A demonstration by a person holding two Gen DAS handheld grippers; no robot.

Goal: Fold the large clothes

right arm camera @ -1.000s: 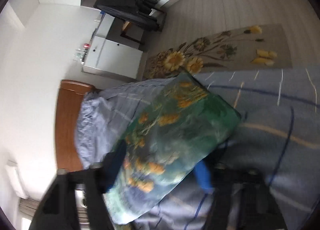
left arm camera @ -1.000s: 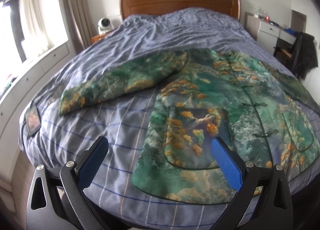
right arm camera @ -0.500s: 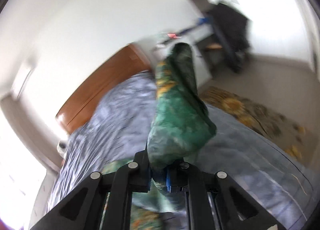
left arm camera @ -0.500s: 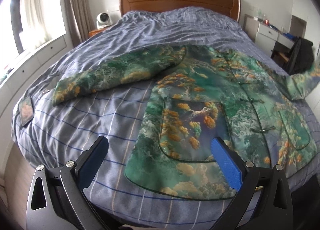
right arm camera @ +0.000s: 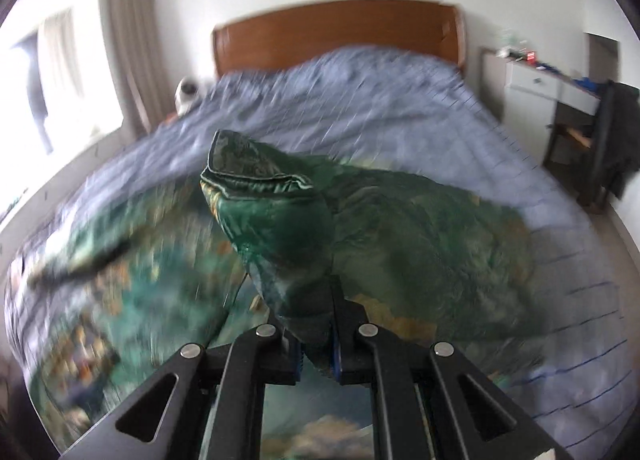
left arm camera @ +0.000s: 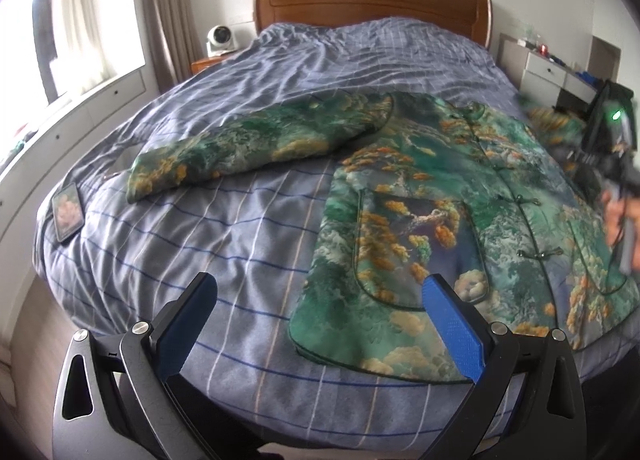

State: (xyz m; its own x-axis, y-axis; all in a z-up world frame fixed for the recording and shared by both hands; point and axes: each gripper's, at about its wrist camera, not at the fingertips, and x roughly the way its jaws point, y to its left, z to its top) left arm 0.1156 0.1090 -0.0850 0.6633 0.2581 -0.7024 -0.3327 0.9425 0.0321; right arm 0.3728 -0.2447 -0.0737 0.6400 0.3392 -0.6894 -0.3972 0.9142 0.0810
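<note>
A large green jacket (left arm camera: 440, 196) with orange and gold print lies face up on the bed, one sleeve (left arm camera: 248, 148) spread out to the left. My left gripper (left arm camera: 320, 320) hovers open over the bed's near edge, by the jacket's lower hem, with nothing between its blue pads. My right gripper (right arm camera: 318, 344) is shut on the jacket's other sleeve (right arm camera: 272, 204), whose cuff sticks up in front of the camera above the jacket body (right arm camera: 152, 260). In the left wrist view the right gripper (left arm camera: 612, 156) shows blurred at the right edge, held by a hand (left arm camera: 618, 216).
The bed has a blue striped cover (left arm camera: 224, 244) and a wooden headboard (left arm camera: 372, 0). A phone (left arm camera: 67, 212) lies near the bed's left edge. A small fan (left arm camera: 220, 38) stands on the nightstand; white drawers (left arm camera: 548, 72) and a dark chair (right arm camera: 612, 140) are at the right.
My right gripper closed on the sleeve, lifted it off the bed's right side and swung it over the jacket while rolling upright. The left gripper has barely shifted.
</note>
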